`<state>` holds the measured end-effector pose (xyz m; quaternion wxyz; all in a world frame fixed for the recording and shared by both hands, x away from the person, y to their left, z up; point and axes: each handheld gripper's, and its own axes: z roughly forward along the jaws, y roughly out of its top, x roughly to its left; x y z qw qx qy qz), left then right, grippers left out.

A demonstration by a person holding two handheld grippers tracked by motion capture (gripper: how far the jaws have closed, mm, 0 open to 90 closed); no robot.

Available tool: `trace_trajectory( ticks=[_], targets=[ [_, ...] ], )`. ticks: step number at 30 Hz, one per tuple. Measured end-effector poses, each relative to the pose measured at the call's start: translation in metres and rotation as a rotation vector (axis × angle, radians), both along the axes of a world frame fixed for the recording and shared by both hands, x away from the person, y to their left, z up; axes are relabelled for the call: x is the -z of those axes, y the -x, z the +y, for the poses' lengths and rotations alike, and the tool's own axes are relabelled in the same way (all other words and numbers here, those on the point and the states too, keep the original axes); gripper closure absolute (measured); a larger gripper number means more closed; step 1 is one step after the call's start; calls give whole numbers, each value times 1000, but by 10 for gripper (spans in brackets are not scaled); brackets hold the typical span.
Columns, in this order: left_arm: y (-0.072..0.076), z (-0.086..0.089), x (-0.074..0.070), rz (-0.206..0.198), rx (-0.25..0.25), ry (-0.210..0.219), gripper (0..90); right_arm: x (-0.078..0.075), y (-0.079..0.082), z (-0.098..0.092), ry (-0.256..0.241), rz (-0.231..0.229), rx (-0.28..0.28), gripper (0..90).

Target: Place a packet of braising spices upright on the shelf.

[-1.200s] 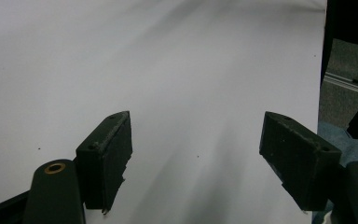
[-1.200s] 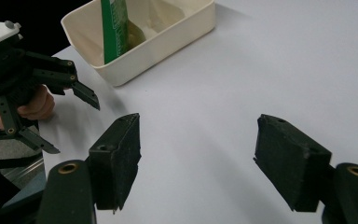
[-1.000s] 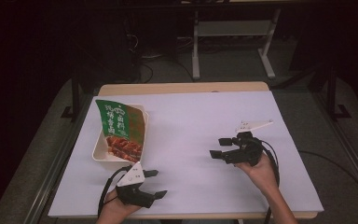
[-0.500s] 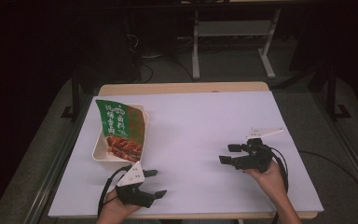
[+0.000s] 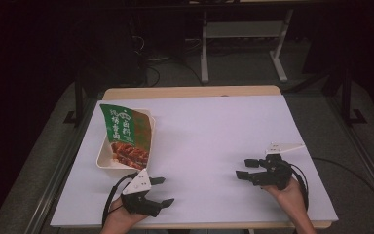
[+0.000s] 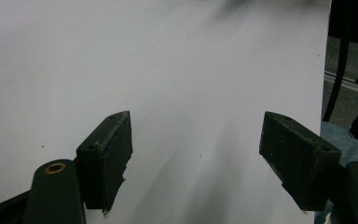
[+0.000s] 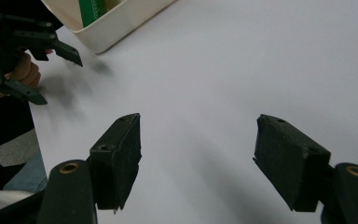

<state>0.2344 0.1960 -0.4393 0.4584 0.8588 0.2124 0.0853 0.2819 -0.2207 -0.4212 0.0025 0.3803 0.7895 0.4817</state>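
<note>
A cream tray [image 5: 101, 155] sits at the table's left, with a green food packet [image 5: 125, 132] leaning upright in it. My left gripper [image 5: 164, 190] rests near the front edge just below the tray, open and pointing right; its jaws [image 6: 196, 154] stand wide apart over bare white tabletop. My right gripper [image 5: 244, 168] hovers at the front right, open and pointing left, nothing between its fingers [image 7: 198, 154]. In the right gripper view the tray's corner [image 7: 116, 28], the packet [image 7: 91, 9] and the left gripper [image 7: 56, 77] appear at the top left.
The white table top [image 5: 214, 131] spreads wide between the two grippers and toward the far wooden edge [image 5: 190, 91]. A metal stand [image 5: 243, 34] and cables lie on the floor behind. The table's right edge and a trouser leg [image 6: 349, 140] appear in the left gripper view.
My right gripper has drawn back toward the front right of the table, still open. The left gripper, tray and packet have stayed put.
</note>
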Motion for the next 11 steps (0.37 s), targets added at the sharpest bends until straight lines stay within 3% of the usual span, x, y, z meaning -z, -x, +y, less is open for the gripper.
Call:
trace_trajectory(
  ticks=[6, 9, 11],
  targets=[
    [1, -1, 0, -1, 5, 0, 247, 13, 12, -3, -15, -3, 17, 296],
    [1, -1, 0, -1, 7, 2, 247, 18, 19, -3, 2, 12, 19, 289],
    [1, -1, 0, -4, 8, 1, 246, 17, 22, -1, 24, -3, 18, 280]
  ],
)
